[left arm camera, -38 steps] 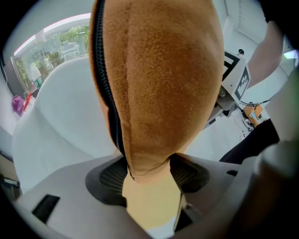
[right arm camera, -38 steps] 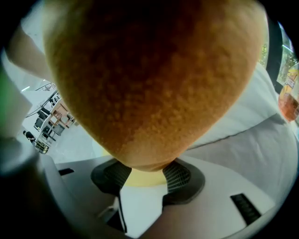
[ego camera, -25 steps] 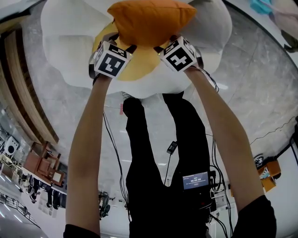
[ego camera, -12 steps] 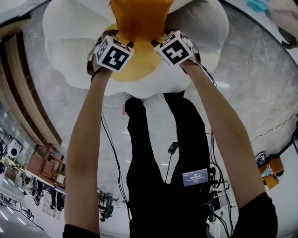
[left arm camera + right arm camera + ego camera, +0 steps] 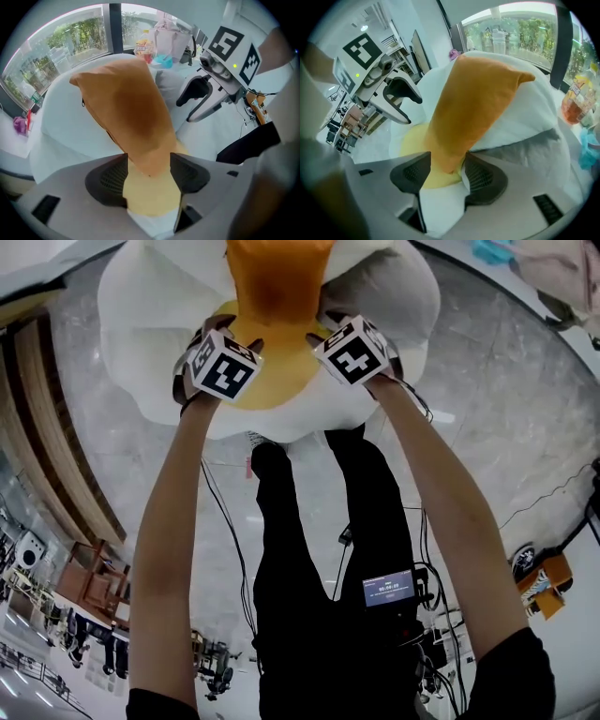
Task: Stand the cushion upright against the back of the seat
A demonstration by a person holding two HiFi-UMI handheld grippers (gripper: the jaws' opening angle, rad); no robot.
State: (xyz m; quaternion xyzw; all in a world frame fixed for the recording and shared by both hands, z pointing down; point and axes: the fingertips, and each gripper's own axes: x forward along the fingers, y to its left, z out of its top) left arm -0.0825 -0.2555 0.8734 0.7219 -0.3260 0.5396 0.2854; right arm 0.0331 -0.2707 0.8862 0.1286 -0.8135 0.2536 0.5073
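Now we look down on the white petal-shaped seat (image 5: 150,352). Over its yellow centre (image 5: 272,381) the orange cushion (image 5: 279,282) stands on end before the back. Our left gripper (image 5: 149,171) clamps one lower corner, and the jaws of our right gripper (image 5: 447,171) are closing on the other.

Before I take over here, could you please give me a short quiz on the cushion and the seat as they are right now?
1. True or false: the cushion lies on the floor.
2. The middle of the seat is: A yellow, B blue, C black?
3. Fill in: the left gripper is shut on a corner of the ____.
Key: 1 false; 2 A; 3 cushion.
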